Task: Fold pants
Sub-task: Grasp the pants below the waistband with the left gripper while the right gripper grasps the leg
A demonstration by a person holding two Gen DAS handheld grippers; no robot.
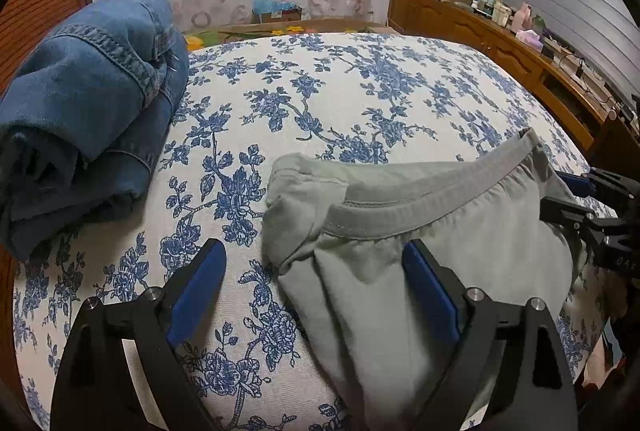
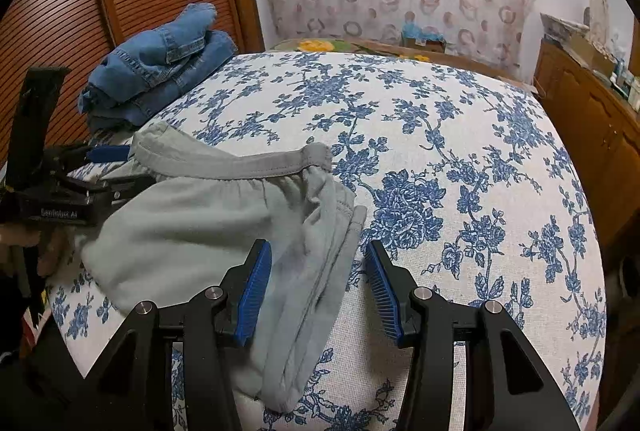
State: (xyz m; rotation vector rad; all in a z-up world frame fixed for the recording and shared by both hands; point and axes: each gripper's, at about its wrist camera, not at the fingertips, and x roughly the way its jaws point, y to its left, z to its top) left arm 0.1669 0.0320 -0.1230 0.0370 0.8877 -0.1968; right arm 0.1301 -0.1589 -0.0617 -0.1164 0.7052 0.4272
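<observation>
Your grey pants (image 2: pixel 208 207) lie folded into a compact bundle near the bed's (image 2: pixel 460 135) near edge, toward its left corner as the right wrist camera shows it. The long axis of the bundle runs along that near edge, with the elastic waistband (image 2: pixel 248 165) on the far side, facing the middle of the bed, and the stacked folded edges pointing to the right.

Your left gripper (image 1: pixel 316 271) stands wide, its blue pads clear of the cloth: the left end of the bundle lies between the fingers, but neither pad presses on it. Your right gripper (image 2: pixel 318 279) is about half open over the right end, where the layered fold sits between the pads with a visible gap on each side; it grips nothing.

Folded blue jeans (image 2: pixel 160 67) sit well apart, at the bed's far left corner.
</observation>
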